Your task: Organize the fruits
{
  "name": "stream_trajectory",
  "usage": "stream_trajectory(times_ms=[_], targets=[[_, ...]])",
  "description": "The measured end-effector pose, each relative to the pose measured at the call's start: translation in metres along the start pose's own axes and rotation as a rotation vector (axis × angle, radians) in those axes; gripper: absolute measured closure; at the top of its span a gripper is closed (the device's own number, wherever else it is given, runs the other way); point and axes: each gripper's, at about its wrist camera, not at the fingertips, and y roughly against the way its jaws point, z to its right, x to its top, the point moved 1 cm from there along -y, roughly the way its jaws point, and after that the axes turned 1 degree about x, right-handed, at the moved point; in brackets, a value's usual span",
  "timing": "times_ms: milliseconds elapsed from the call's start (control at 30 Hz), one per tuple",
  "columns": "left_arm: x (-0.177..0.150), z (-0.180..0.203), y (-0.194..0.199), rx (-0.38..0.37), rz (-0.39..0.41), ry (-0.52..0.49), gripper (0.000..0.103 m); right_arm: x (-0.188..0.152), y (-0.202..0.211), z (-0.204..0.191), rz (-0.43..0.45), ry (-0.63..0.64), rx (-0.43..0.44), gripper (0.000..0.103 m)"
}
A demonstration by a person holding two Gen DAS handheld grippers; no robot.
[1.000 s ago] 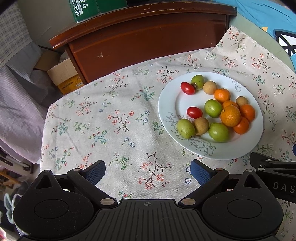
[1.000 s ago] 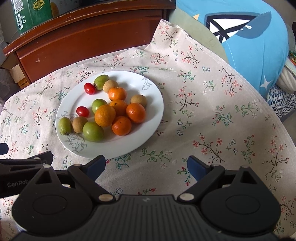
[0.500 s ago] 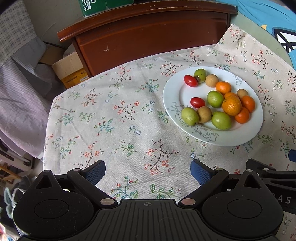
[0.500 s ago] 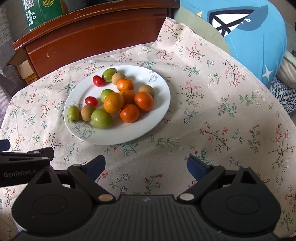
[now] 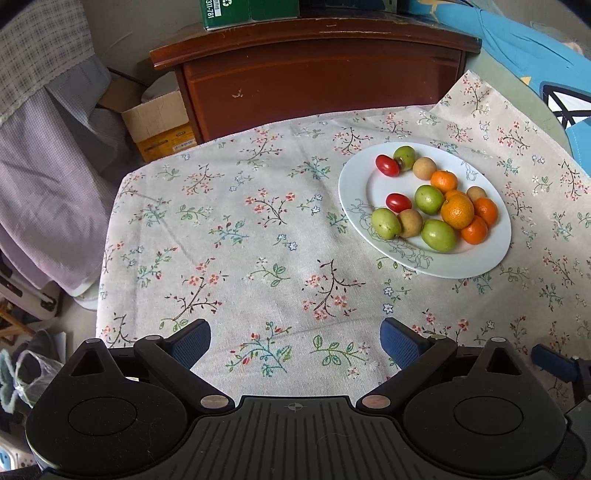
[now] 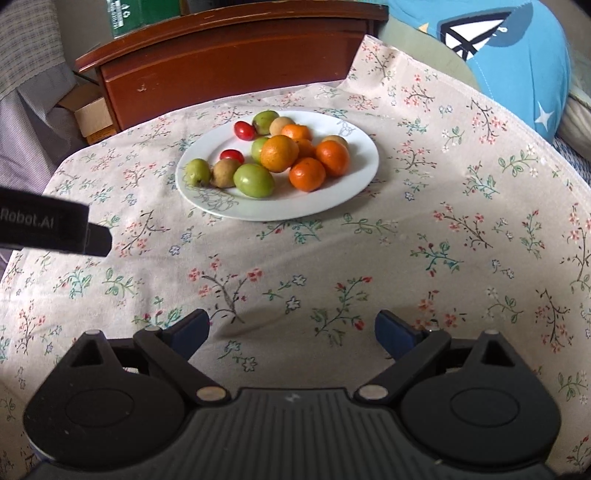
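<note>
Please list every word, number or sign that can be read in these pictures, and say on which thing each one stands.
"Robot.AI": on the left gripper, as the right wrist view shows its side; the start is cut off.
"311-781", sideways, beside a recycling sign: on the green box.
Yellow carton in the cardboard box: print too small to read.

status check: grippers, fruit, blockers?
Left gripper open, empty. Right gripper open, empty. All fruit mixed on plate, untouched. Cloth between grippers and plate bare.
</note>
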Motion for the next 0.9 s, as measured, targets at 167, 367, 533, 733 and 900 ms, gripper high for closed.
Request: stream_trajectory(times_ms=[167,367,533,733,900], targets=[[-0.001,-0.006,0.007,-0.008,0.010,0.027,0.004,-0.009,-0.003,-0.016,0.050,0.024,-0.049,0.001],[-0.002,-0.011,0.011,-0.015,0.016,0.048,0.004,-0.007,-0.009,-0.023,0.107,-0.003,-0.075,0.001],[-0.002,-0.011,0.012,-0.015,0.017,0.051,0.004,-0.003,-0.017,-0.029,0.141,-0.013,-0.101,0.001],[-0.001,-0.013,0.011,-0.009,0.016,0.060,0.004,0.001,-0.024,-0.036,0.165,-0.024,-0.111,0.001],[-0.001,-0.014,0.008,-0.012,0.006,0.061,0.004,0.001,-0.024,-0.036,0.167,-0.025,-0.111,0.001]])
